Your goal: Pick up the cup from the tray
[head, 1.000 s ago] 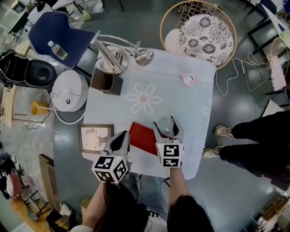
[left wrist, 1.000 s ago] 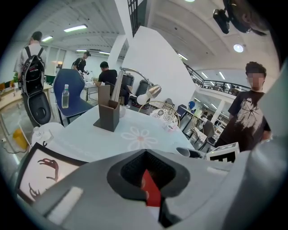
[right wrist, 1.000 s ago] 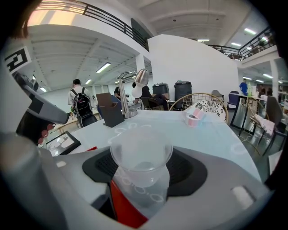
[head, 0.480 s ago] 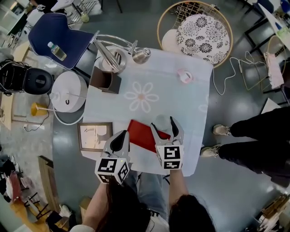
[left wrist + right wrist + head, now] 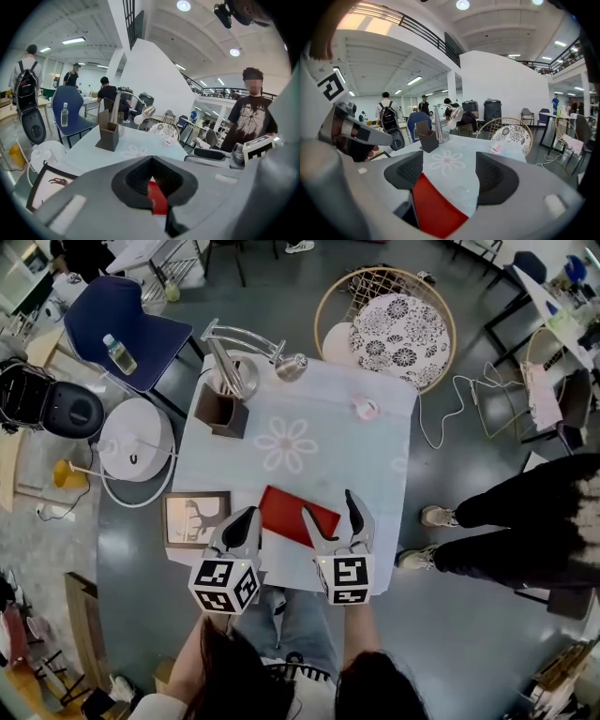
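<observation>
The red tray (image 5: 286, 510) lies flat on the pale flowered tablecloth (image 5: 309, 442) near the table's front edge. My right gripper (image 5: 336, 514) is wide open just right of the tray, one jaw over the tray's right edge. In the right gripper view the tray (image 5: 433, 206) sits under the left jaw. A faint clear cup-like shape (image 5: 461, 190) shows on the cloth between the jaws, untouched; the head view does not show it. My left gripper (image 5: 247, 518) is shut and empty at the tray's left edge, with red tray (image 5: 157, 197) visible through its jaw hollow.
A brown box (image 5: 221, 411) and a metal desk lamp (image 5: 246, 348) stand at the table's far left. A pink tape roll (image 5: 367, 409) lies far right. A framed picture (image 5: 195, 518) sits left of the table. A person's legs (image 5: 506, 521) are at the right, a wicker chair (image 5: 386, 326) beyond.
The right gripper's jaws have spread wide; the greyish cup seen between them earlier no longer shows there. Both grippers sit slightly nearer the table's front edge.
</observation>
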The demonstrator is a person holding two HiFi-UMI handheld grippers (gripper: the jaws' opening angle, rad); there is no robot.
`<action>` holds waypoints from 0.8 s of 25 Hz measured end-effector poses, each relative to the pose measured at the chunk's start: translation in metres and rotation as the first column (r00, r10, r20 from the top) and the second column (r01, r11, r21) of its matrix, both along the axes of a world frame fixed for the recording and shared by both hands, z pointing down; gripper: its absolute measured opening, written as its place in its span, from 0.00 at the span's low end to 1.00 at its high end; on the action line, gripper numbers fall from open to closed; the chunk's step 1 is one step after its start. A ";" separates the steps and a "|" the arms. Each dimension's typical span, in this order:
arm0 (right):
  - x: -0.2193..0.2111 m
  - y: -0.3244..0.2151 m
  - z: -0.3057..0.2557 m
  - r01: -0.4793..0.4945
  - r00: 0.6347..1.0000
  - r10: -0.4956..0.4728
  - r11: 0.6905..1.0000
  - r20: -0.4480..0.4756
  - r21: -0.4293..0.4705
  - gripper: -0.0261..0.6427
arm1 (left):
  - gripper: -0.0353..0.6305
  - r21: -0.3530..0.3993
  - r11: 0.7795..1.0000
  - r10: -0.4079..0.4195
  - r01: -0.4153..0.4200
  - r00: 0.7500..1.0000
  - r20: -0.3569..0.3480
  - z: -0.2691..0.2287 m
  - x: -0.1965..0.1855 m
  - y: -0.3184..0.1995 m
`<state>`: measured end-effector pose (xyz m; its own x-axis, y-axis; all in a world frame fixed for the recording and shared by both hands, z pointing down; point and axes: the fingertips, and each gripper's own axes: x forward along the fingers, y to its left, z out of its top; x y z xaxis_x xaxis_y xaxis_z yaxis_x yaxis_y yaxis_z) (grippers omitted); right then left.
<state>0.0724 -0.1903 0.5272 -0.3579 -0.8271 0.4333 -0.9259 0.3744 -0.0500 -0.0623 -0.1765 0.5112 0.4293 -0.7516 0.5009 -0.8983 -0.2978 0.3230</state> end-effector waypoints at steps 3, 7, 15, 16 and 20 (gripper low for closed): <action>-0.002 0.013 -0.025 -0.007 0.998 0.006 1.000 0.058 0.011 0.60 | 0.05 0.025 0.999 0.030 -0.030 0.999 -0.012 -0.013 0.003 0.004; -0.003 0.032 -0.054 -0.025 0.998 0.023 0.999 0.056 0.040 0.60 | 0.05 0.057 0.996 0.068 -0.067 0.998 -0.017 -0.031 0.006 0.014; -0.012 0.072 -0.101 -0.052 0.997 0.046 0.994 0.063 0.098 0.53 | 0.05 0.136 0.981 0.144 -0.138 0.989 -0.041 -0.074 0.016 0.041; -0.014 0.076 -0.106 -0.059 0.996 0.051 0.993 0.076 0.105 0.52 | 0.05 0.147 0.978 0.156 -0.149 0.987 -0.042 -0.078 0.017 0.045; -0.020 0.087 -0.120 -0.088 0.991 0.076 0.990 0.106 0.114 0.39 | 0.05 0.188 0.967 0.184 -0.173 0.982 -0.041 -0.095 0.018 0.055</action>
<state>0.0524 -0.1029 0.4070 -0.3236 -0.8987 0.2960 -0.9462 0.3061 -0.1050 -0.0440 -0.1214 0.4161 0.5892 -0.7363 0.3328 -0.8064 -0.5105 0.2984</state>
